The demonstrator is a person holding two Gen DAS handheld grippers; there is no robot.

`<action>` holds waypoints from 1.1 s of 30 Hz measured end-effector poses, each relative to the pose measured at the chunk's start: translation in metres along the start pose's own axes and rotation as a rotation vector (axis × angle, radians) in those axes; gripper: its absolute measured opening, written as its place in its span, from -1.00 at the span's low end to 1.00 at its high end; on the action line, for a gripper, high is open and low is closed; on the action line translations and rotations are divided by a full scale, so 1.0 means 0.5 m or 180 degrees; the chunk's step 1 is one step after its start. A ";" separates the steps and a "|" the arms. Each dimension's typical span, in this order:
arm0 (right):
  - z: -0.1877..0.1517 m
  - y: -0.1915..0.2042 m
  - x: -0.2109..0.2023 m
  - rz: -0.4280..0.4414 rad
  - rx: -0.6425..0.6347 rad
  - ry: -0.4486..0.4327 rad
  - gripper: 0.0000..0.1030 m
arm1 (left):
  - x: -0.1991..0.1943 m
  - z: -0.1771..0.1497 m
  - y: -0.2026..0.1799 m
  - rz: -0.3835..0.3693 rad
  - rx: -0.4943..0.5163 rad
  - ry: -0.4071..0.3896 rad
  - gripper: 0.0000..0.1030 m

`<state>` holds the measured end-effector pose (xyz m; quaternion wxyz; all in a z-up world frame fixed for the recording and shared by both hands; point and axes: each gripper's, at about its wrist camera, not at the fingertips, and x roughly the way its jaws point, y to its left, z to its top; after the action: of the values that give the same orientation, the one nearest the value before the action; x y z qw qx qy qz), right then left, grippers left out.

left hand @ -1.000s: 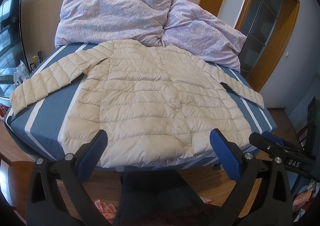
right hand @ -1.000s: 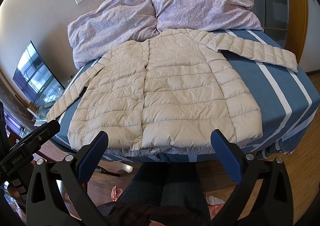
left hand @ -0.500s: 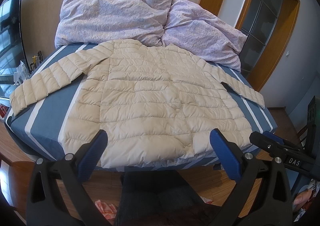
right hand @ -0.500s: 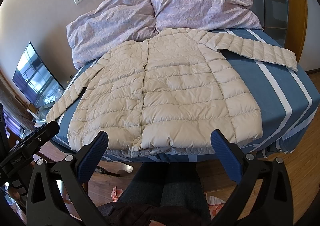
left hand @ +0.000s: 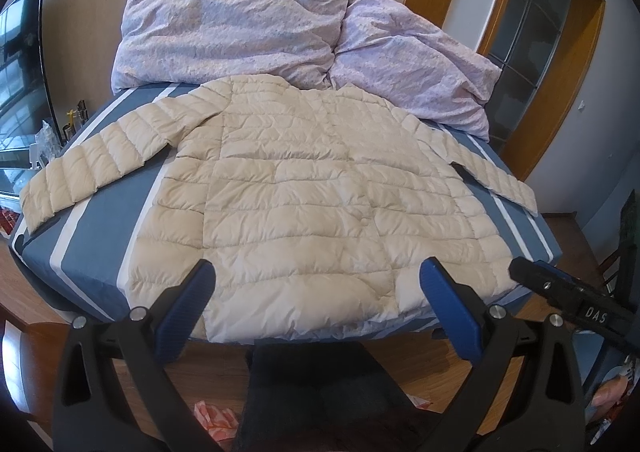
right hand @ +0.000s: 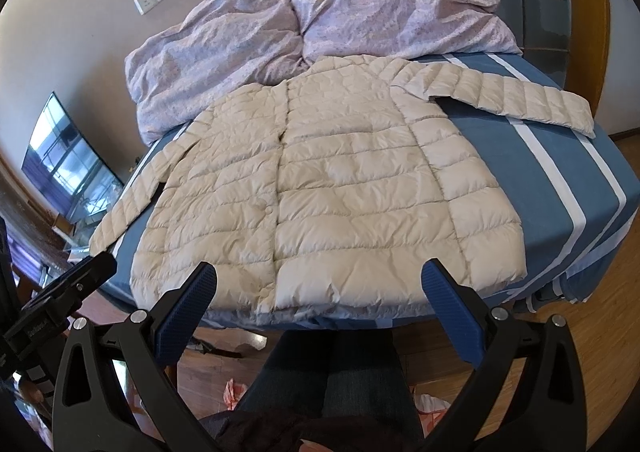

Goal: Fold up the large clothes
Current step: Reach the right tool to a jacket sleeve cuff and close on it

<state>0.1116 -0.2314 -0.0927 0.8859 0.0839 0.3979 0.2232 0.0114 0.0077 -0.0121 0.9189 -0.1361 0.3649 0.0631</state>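
Note:
A cream quilted puffer jacket (left hand: 304,208) (right hand: 332,188) lies flat and front-up on the bed, both sleeves spread out to the sides, hem at the near edge. My left gripper (left hand: 316,304) hovers open just short of the hem, nothing between its blue fingers. In the other view my right gripper (right hand: 318,306) is likewise open and empty, held before the hem near the front closure. The right gripper's black body (left hand: 576,300) shows at the lower right of the left wrist view; the left gripper's body (right hand: 56,300) shows at the lower left of the right wrist view.
The bed (left hand: 100,220) (right hand: 560,180) has a blue sheet with white stripes. Rumpled lilac bedding (left hand: 240,32) (right hand: 360,4) is piled at the head. A TV screen (right hand: 68,160) stands left. A person's dark-trousered legs (right hand: 332,372) stand on the wooden floor below.
Both views have barely shifted; the grippers stay open and the jacket lies unmoved.

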 end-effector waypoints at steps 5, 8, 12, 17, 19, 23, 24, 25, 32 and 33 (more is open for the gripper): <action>0.016 -0.021 0.025 -0.0091 0.0115 0.0017 0.97 | 0.045 0.018 0.009 0.0090 -0.0002 0.0089 0.96; 0.029 -0.041 0.048 -0.0152 0.0202 0.0015 0.97 | 0.079 0.031 0.021 0.0173 0.0004 0.0147 0.96; 0.059 -0.087 0.086 -0.0299 0.0350 0.0012 0.97 | 0.136 0.058 0.037 0.0359 0.0042 0.0214 0.96; 0.117 -0.167 0.133 -0.0591 0.0481 -0.0017 0.97 | 0.206 0.108 0.057 0.0660 0.0171 0.0151 0.96; 0.141 -0.207 0.151 -0.0737 0.0555 -0.0026 0.97 | 0.228 0.128 0.062 0.0800 0.0230 0.0070 0.96; 0.200 -0.334 0.194 -0.1058 0.0852 -0.0015 0.97 | 0.280 0.161 0.078 0.1066 0.0323 0.0027 0.96; 0.211 -0.362 0.202 -0.1117 0.0934 -0.0013 0.97 | 0.301 0.170 0.089 0.1110 0.0318 0.0058 0.96; 0.221 -0.390 0.208 -0.1185 0.1002 -0.0012 0.97 | 0.313 0.173 0.095 0.1119 0.0304 0.0084 0.96; 0.294 -0.614 0.191 -0.1871 0.1588 -0.0259 0.97 | 0.396 0.182 0.140 0.1352 0.0229 0.0172 0.96; 0.302 -0.643 0.187 -0.1960 0.1657 -0.0307 0.97 | 0.407 0.180 0.146 0.1392 0.0232 0.0195 0.96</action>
<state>0.3840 -0.4690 -0.1590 0.8781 0.1927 0.4057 -0.1649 0.2022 0.1074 -0.1041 0.8761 -0.0223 0.4156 0.2434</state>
